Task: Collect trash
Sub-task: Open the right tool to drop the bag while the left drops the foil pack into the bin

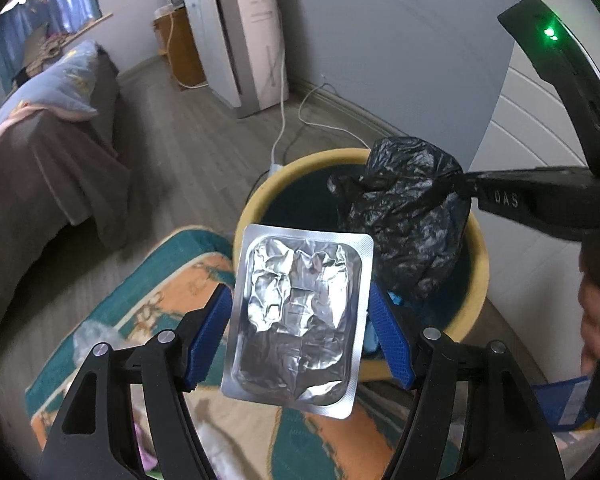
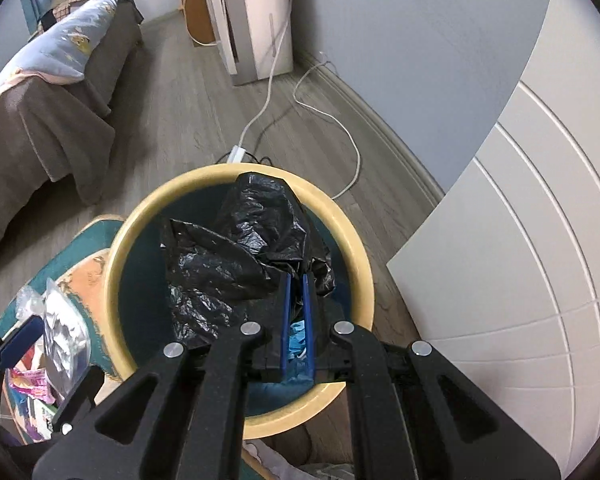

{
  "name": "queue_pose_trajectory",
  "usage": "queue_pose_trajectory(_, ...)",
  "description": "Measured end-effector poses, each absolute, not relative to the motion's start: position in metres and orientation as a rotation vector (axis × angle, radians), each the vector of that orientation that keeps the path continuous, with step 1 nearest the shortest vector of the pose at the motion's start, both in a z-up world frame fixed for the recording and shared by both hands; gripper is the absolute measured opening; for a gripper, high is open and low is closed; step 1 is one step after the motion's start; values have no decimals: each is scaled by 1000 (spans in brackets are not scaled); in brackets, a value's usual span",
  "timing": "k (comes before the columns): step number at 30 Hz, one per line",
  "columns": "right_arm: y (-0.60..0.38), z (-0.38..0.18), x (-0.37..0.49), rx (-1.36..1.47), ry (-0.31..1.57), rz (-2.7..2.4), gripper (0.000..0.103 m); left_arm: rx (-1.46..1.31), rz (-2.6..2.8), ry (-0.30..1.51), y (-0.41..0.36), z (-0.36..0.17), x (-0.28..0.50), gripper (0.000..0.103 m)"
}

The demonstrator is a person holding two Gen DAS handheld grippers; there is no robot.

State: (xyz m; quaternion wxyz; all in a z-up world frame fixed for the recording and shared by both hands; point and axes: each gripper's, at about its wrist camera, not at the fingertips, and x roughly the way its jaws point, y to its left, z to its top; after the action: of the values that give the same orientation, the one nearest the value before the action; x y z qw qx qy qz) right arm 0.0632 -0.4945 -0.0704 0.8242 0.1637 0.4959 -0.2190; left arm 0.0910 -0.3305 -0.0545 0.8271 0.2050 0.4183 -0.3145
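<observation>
A silver foil blister pack (image 1: pixel 296 320) stands upright between the blue pads of my left gripper (image 1: pixel 300 312), which is shut on its two side edges, just in front of the bin. The round bin has a yellow rim (image 1: pixel 260 196) and a dark teal inside. Over its opening hangs a crumpled black plastic bag (image 1: pixel 400 216), pinched by my right gripper (image 1: pixel 466 188). In the right wrist view the right gripper (image 2: pixel 296 280) is shut on the black bag (image 2: pixel 228 248) above the bin rim (image 2: pixel 140 220). The left gripper (image 2: pixel 56 356) with the foil pack (image 2: pixel 64 328) is at the lower left.
The bin stands partly on a teal and orange rug (image 1: pixel 156 300) strewn with clear plastic (image 1: pixel 96 332) and pink wrappers (image 2: pixel 28 380). Blue scraps (image 2: pixel 300 340) lie inside the bin. A brown-covered couch (image 2: pixel 40 128), a white appliance (image 2: pixel 256 12), floor cables (image 2: pixel 340 120) and a white panel (image 2: pixel 520 280) surround it.
</observation>
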Motion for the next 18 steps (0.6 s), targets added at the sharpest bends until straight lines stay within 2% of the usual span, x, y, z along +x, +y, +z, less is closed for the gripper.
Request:
queue_pose_trajectory(4,-494,-71,67,357,1061,-467,6,459,-676,878,-339,-61,95,71)
queue_pose_trajectory(7,-491,-68,70,342,1052,-464,9,441,-686,864,-339,-62,95,79)
queue_pose_trajectory(12,-486,-66,73,329,1055,-450,14,419,-674,856,-331,-58,96,81)
queue_pose_trajectory(14,-484,-64,72,322,1053,-447,23,396,-656,854,-321,-55,97,87)
queue_pose_trajectory(18,-469,-56,74,280,1034,-421,41,342,-610,861,-294,-49,97,92)
